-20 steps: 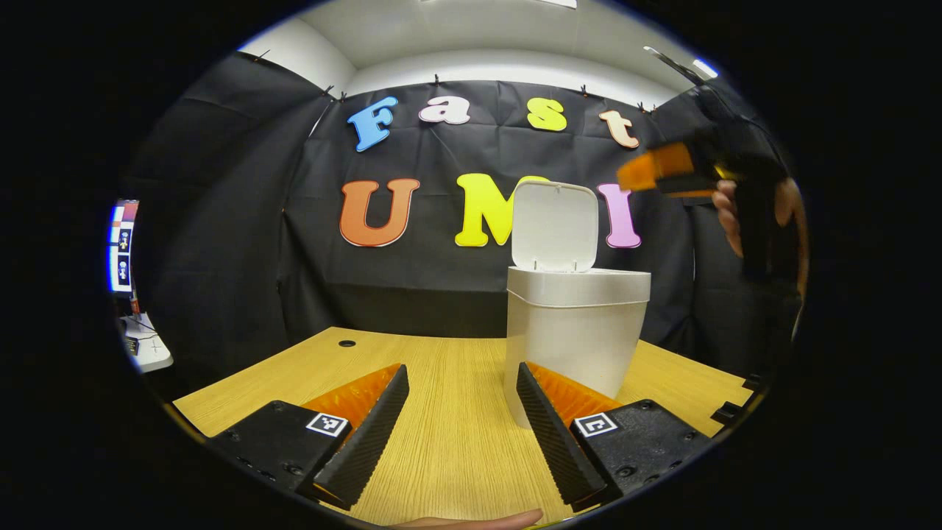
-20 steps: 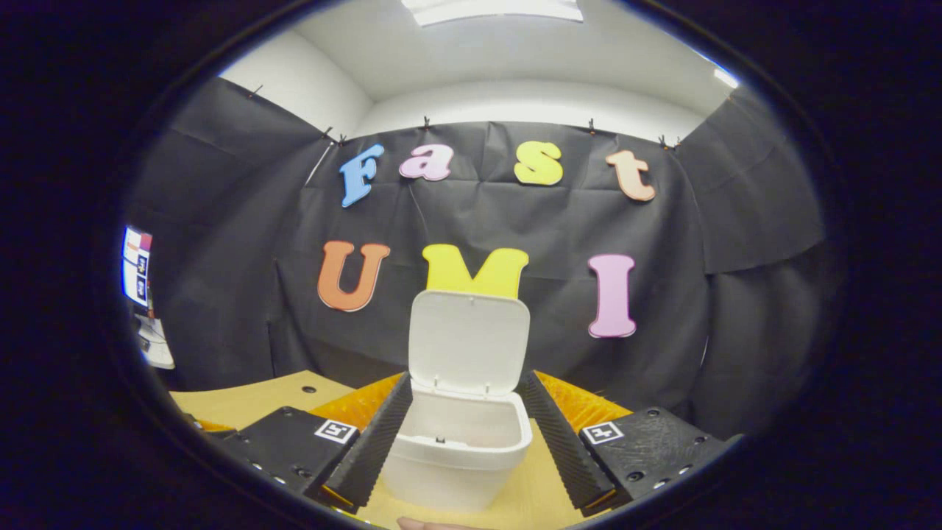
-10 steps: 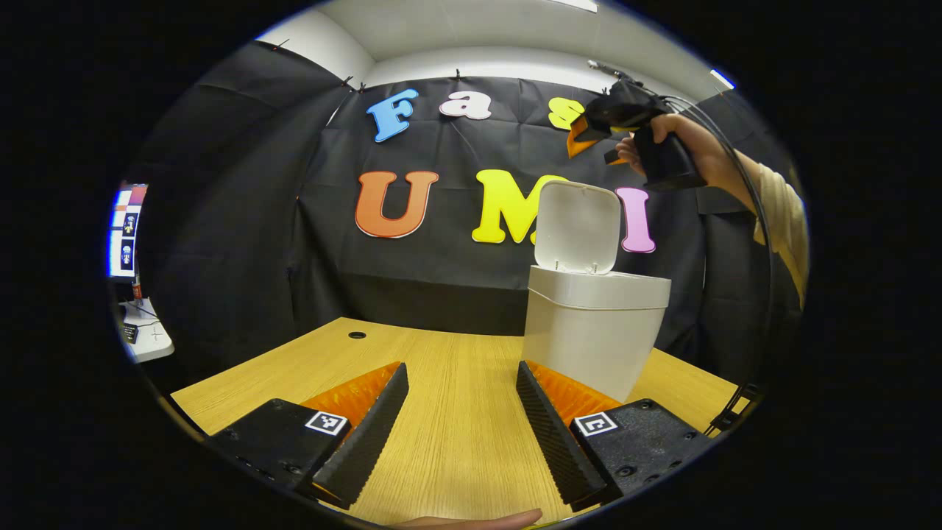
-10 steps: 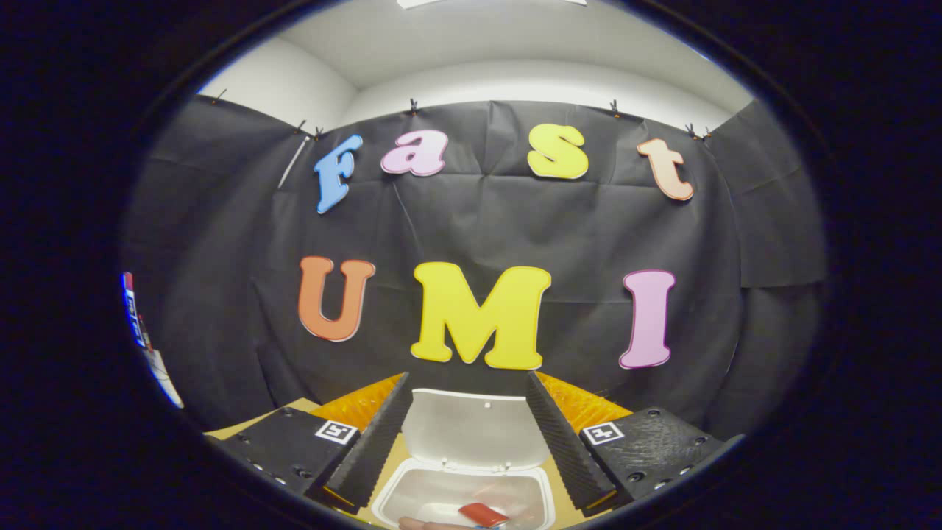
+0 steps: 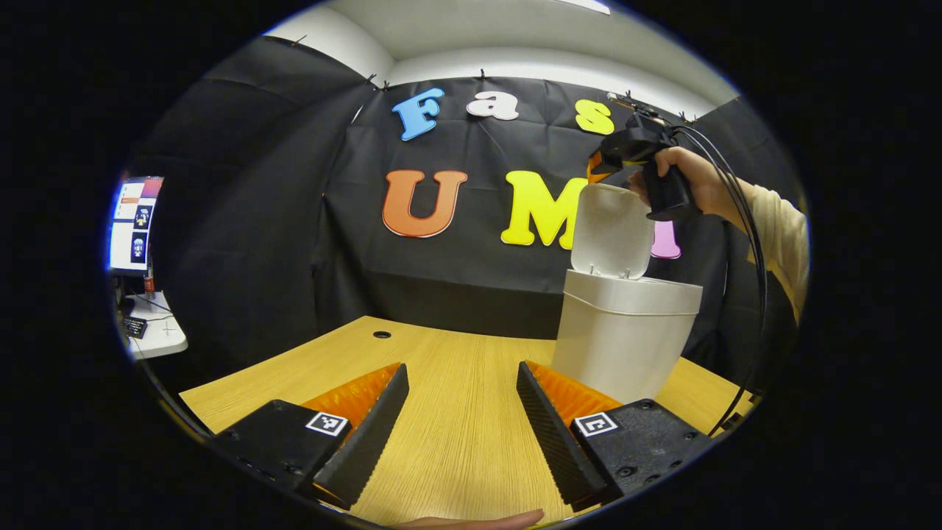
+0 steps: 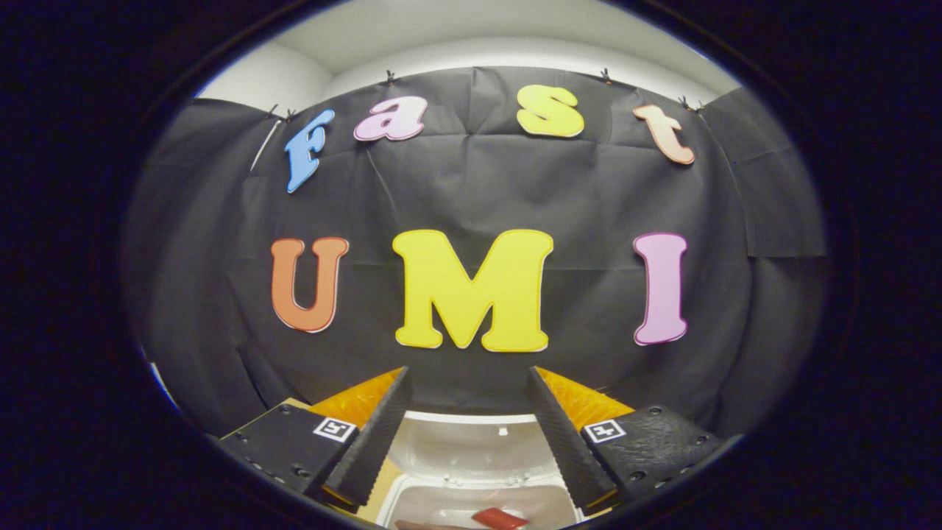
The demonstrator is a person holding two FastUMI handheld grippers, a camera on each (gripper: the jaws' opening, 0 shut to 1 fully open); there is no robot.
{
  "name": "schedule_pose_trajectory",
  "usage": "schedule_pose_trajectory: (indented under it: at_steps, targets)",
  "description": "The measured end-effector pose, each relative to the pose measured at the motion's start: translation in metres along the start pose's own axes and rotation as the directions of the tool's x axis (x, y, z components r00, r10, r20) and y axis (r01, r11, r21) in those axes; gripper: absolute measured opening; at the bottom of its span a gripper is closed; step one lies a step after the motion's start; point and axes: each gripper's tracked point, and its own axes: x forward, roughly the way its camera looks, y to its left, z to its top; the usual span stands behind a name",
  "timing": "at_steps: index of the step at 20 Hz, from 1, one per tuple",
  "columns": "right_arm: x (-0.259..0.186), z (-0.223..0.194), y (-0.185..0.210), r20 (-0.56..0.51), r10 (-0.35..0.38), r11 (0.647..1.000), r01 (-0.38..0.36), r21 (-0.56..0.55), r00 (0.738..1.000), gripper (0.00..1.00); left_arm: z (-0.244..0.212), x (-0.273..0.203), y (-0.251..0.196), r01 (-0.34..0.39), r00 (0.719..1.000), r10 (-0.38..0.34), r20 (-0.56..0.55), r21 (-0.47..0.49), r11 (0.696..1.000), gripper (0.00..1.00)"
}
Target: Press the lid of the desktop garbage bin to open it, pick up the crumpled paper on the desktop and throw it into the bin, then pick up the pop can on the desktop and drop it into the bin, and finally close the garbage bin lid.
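Left gripper view: the garbage bin (image 5: pixel 625 342) is seen near the tabletop's (image 5: pixel 449 412) far right corner, its lid (image 5: pixel 611 230) raised upright; the right gripper (image 5: pixel 600 165) is held by a hand (image 5: pixel 688 184) just above and behind the lid's top edge, its fingers spread and empty; the left gripper (image 5: pixel 460 419) rests low over the tabletop, likewise open and empty; something red (image 6: pixel 500 518), probably the pop can, lies inside the bin; closing seems the step in hand; the lid is best pushed forward and down from its top edge until shut, without the light bin being tipped.
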Motion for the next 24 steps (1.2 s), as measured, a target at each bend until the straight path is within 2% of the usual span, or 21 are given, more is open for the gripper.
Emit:
schedule_pose_trajectory:
  at_steps: [2,4,5,7,8,12,13,15,16,19,22,24]
  targets:
    - [-0.024,-0.011,-0.002,-0.032,-0.016,1.0,0.017,0.024,0.999,0.96,0.007,-0.005,0.002,-0.022,1.0,0.022,0.002,-0.042,0.999,0.96]
    - [-0.044,-0.027,-0.002,-0.057,-0.03,0.999,0.03,-0.011,0.998,0.96,0.012,-0.011,-0.009,0.014,1.0,-0.014,0.009,-0.065,0.998,0.95]
    - [-0.053,-0.039,-0.005,-0.073,-0.04,0.999,0.038,-0.029,0.997,0.98,0.014,-0.014,-0.015,0.035,0.999,-0.034,0.014,-0.054,0.998,0.95]
    - [-0.067,-0.069,-0.014,-0.122,-0.051,0.998,0.048,-0.028,0.991,0.98,0.02,-0.02,-0.015,0.031,0.999,-0.03,0.032,-0.011,0.999,0.95]
    - [-0.072,-0.086,-0.017,-0.157,-0.046,0.999,0.046,-0.006,0.987,0.95,0.023,-0.023,-0.016,0.032,0.999,-0.032,0.041,0.008,0.999,0.95]
    - [-0.085,-0.142,-0.022,-0.266,-0.009,0.999,0.018,0.033,0.964,0.98,0.029,-0.031,-0.026,0.055,0.996,-0.056,0.069,0.024,0.998,0.95]
    - [-0.087,-0.151,-0.025,-0.29,0.004,0.999,0.01,0.047,0.957,0.95,0.028,-0.032,-0.028,0.061,0.996,-0.063,0.069,0.031,0.998,0.95]
    - [-0.091,-0.169,-0.027,-0.346,0.017,0.996,0.014,0.087,0.938,0.99,0.029,-0.031,-0.025,0.058,0.995,-0.061,0.073,0.043,0.997,0.95]
    - [-0.094,-0.178,-0.028,-0.369,0.02,0.996,0.014,0.088,0.929,0.95,0.028,-0.03,-0.025,0.056,0.996,-0.058,0.071,0.039,0.998,0.95]
    - [-0.1,-0.181,-0.033,-0.382,-0.006,1.0,0.005,-0.004,0.924,0.94,0.025,-0.03,-0.027,0.069,0.995,-0.07,0.064,0.021,0.997,0.96]
    - [-0.104,-0.186,-0.034,-0.398,-0.015,1.0,0.008,-0.019,0.917,0.96,0.027,-0.031,-0.031,0.076,0.995,-0.077,0.064,0.022,0.997,0.95]
    - [-0.103,-0.19,-0.036,-0.381,0.0,0.999,-0.014,-0.036,0.924,0.97,0.03,-0.034,-0.036,0.081,0.994,-0.084,0.076,0.037,0.996,0.95]
